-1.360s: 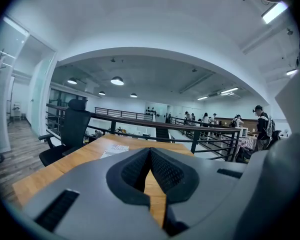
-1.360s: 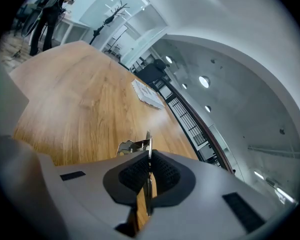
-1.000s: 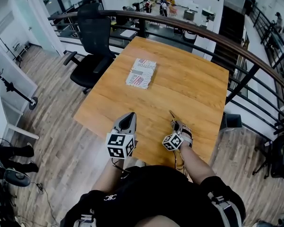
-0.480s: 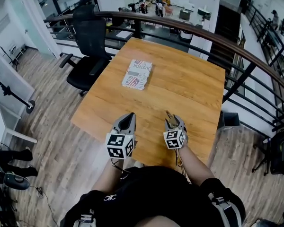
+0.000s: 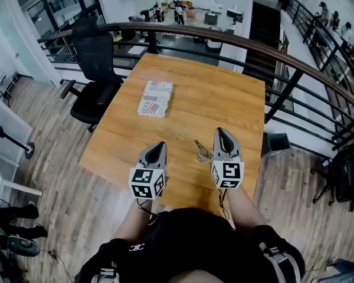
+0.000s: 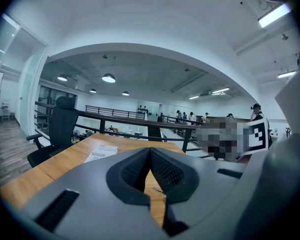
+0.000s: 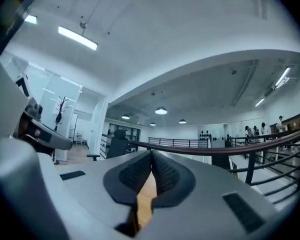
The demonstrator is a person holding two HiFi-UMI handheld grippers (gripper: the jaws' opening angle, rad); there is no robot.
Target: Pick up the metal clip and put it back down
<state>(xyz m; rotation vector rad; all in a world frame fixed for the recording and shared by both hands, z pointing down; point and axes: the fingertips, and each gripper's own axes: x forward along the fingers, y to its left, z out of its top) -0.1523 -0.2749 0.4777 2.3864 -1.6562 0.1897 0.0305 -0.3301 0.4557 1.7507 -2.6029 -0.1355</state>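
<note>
**Clip down on the table, both grippers empty**

Holds two grippers side by side over the near end of a wooden table (image 5: pixel 183 108), each with a marker cube at its rear.

Points the left gripper (image 5: pixel 158 145) slightly down toward the tabletop. Has its jaws pressed together tip to tip with nothing between them. Gives the same reading in the left gripper view (image 6: pixel 150 149), with only wood visible through the slot below the pads.

Points the right gripper (image 5: pixel 220 132) level, out toward the railing (image 7: pixel 200 145). Has just been closing these jaws. Shows them pressed together in the right gripper view (image 7: pixel 151 152), pinching nothing, with a sliver of tabletop below them.

Leaves the clip (image 5: pixel 202 152) lying on the wood. Places it, in the head view, between the two grippers and just left of the right one, clear of both sets of jaws.

Shows a printed booklet (image 5: pixel 155 98) flat on the table farther out, toward the left side and well apart from the clip. Shows a black office chair (image 5: pixel 94 58) off the far left corner.
</note>
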